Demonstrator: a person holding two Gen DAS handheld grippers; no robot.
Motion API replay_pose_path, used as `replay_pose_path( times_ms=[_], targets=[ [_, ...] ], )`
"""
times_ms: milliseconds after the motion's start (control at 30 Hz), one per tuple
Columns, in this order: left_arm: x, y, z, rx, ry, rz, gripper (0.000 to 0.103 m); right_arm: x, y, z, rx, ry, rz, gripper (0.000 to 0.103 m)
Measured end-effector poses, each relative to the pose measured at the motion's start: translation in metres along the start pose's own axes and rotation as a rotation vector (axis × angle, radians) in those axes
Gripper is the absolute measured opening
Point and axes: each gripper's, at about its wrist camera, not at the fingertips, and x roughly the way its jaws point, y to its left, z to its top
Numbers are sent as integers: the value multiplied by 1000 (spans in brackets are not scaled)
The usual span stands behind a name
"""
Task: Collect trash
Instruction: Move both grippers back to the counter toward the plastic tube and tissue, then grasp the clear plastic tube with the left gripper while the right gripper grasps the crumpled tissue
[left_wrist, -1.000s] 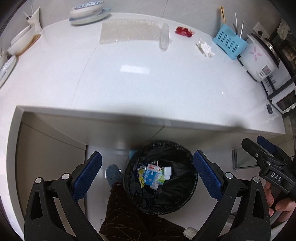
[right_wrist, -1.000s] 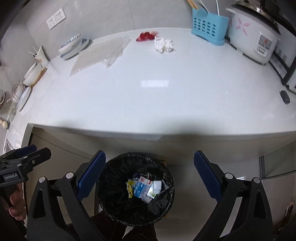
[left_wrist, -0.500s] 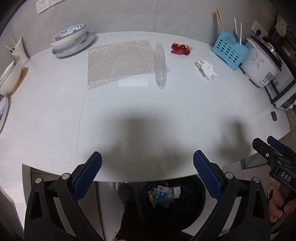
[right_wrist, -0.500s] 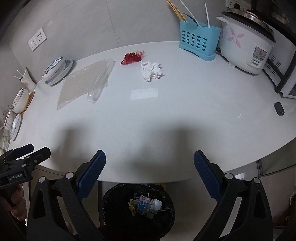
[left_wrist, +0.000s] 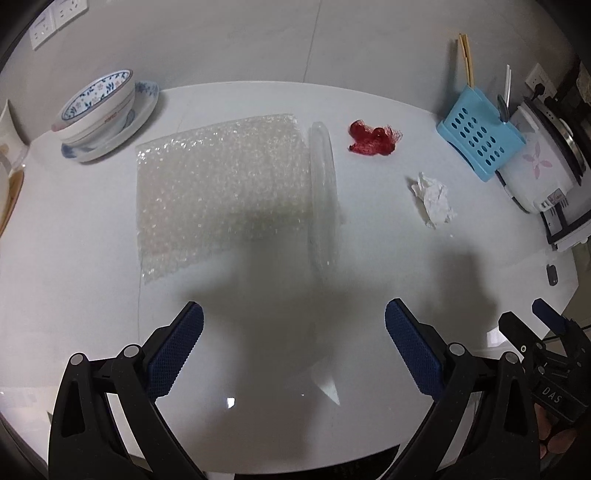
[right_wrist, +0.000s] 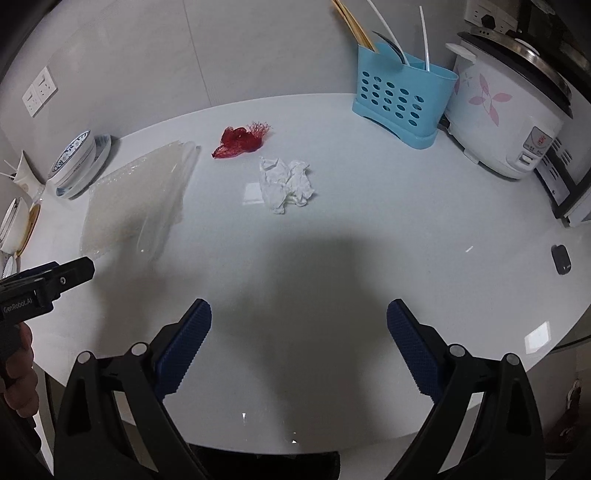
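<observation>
White worktop (left_wrist: 92, 258) fills my view. My left gripper (left_wrist: 293, 345) and right gripper (right_wrist: 299, 341) hover with jaws wide, empty. Bubble wrap (left_wrist: 221, 188) lies at 11 o'clock, crumpled tissue (right_wrist: 286, 182) at 12.

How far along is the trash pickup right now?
Nothing visible here confirms finished pickups. Nothing is in hand: the left hand-held gripper and right hand-held gripper are both open and empty. Left on the white counter: clear bubble-wrap sheet, red mesh netting, crumpled white tissue.
</observation>
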Motion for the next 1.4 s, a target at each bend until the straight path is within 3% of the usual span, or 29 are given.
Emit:
replay_pose_path(
  times_ms=[400, 767, 867, 967, 1100, 1233, 1400],
  targets=[
    [67, -12, 92, 49, 65, 50, 93, 65, 2, 76, -19, 46, -15, 80],
    [117, -19, 117, 60, 145, 93, 85, 123, 10, 109, -12, 131, -21, 70],
    [123, -24, 118, 69, 162, 99, 79, 129, 15, 110, -22, 130, -37, 70],
    [126, -26, 119, 69, 174, 95, 73, 136, 17, 109, -24, 152, -19, 59],
    [128, -28, 120, 72, 184, 78, 63, 141, 14, 110, 4, 167, 4, 52],
    [130, -34, 118, 96, 192, 78, 55, 147, 10, 110, 13, 191, 19, 38],
    [129, -34, 117, 100, 194, 63, 35, 148, 7, 112, 27, 198, 30, 21]
  ],
)
